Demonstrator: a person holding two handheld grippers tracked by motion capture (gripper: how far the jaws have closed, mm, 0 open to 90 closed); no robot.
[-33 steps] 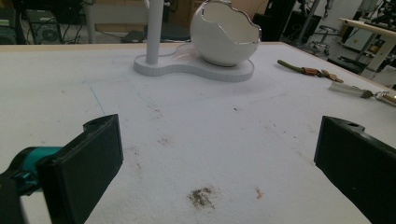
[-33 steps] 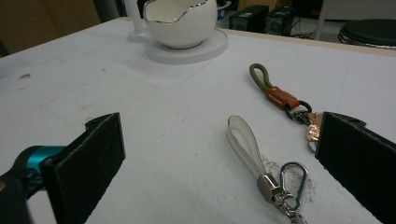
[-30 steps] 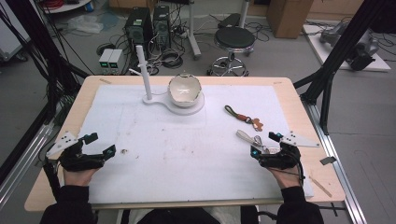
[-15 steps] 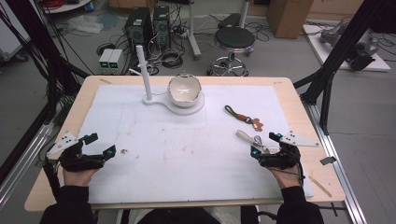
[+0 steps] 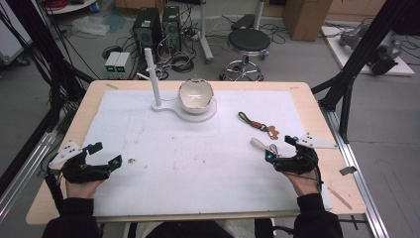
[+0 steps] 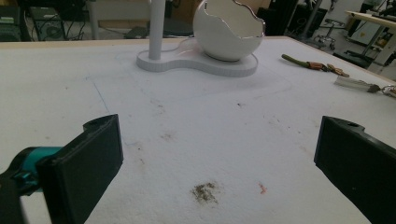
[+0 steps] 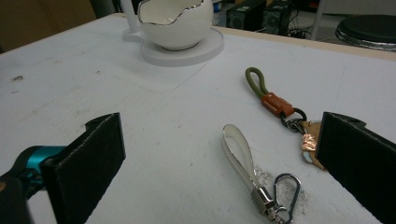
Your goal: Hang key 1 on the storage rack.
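Right gripper [image 5: 278, 154]: jaws spread wide, nothing between, aimed at white key strap [image 7: 240, 150], likely for pickup.
White key strap: flat on table [image 5: 148, 148], just ahead of right gripper, beside green key strap [image 7: 268, 95].
Left gripper [image 5: 101, 156]: jaws released, resting apart, probably waiting.

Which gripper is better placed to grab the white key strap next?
Right. The right gripper sits open just short of the white key strap, which lies between its jaws in its own view. The left gripper is open too, but across the table with nothing near.
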